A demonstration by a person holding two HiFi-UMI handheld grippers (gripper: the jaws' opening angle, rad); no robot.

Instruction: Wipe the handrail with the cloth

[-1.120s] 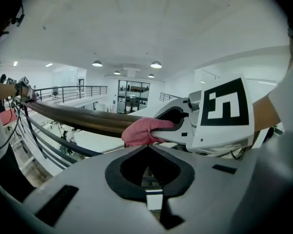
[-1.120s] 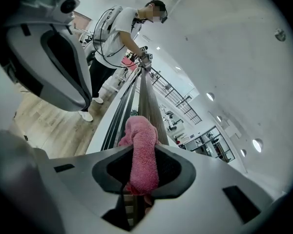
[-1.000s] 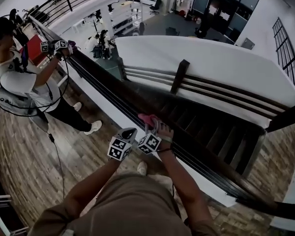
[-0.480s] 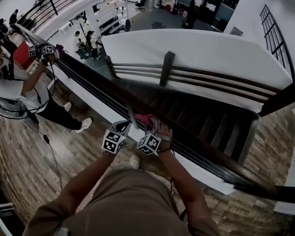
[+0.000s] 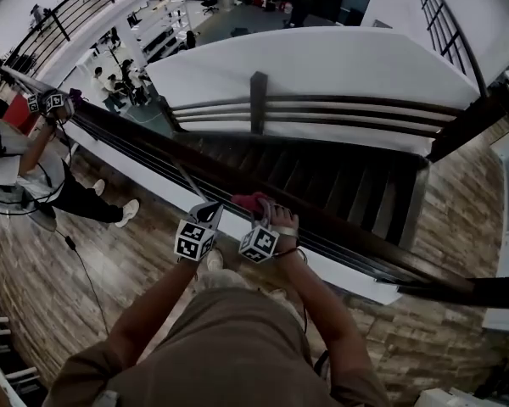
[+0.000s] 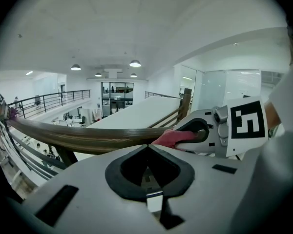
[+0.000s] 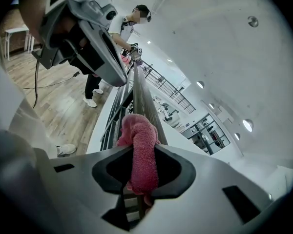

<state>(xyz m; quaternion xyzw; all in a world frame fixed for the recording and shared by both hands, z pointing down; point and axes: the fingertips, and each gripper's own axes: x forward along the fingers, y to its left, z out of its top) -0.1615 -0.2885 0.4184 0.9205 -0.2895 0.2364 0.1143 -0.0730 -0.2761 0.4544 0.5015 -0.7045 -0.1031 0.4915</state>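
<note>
The right gripper [image 7: 144, 152] has its fingers closed narrow on the pink cloth [image 7: 141, 145]. The cloth stands up between them and its folded top lies on the dark wooden handrail [image 7: 141, 94]. In the head view the cloth is near the middle of the picture, on the rail, at 12 o'clock from the right gripper's marker cube.

The left gripper [image 6: 147, 146] is at 9 o'clock from the right one, just beside it. Its fingers are shut together with nothing between them, and the tips are close under the rail; I cannot tell if they touch it.

Far along the rail, at 10 o'clock, another person [image 5: 25, 168] stands on the wooden floor [image 5: 110, 278]. A staircase [image 5: 339, 185] goes down behind the rail.
</note>
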